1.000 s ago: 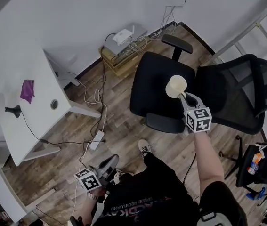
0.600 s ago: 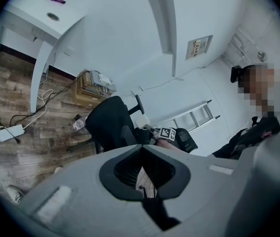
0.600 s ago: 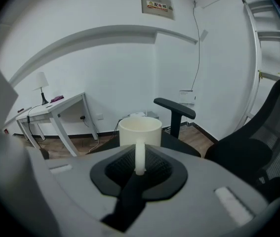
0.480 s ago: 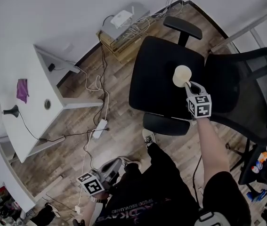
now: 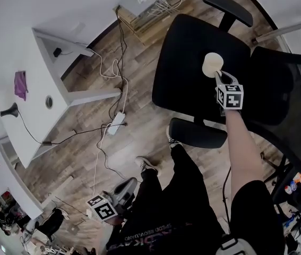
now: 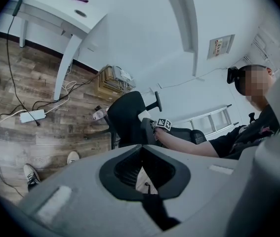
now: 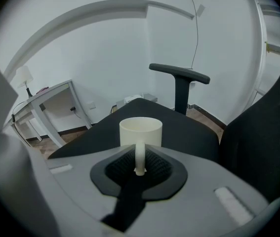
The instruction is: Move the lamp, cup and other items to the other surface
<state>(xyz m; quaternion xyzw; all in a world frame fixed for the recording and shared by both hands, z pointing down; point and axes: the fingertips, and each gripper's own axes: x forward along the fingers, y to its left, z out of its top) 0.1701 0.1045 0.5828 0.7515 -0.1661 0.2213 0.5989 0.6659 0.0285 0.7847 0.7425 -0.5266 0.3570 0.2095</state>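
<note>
Between right gripper [image 7: 140, 171] fingers [image 7: 172, 172]: cup [image 7: 140, 131] handle pinched.

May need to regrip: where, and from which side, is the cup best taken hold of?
By its handle, coming from the person's side. The cup is upright over the chair seat, and the handle is a thin vertical loop that sticks out toward the right gripper; the round body is much wider. The gripper is shut on the handle now.
</note>
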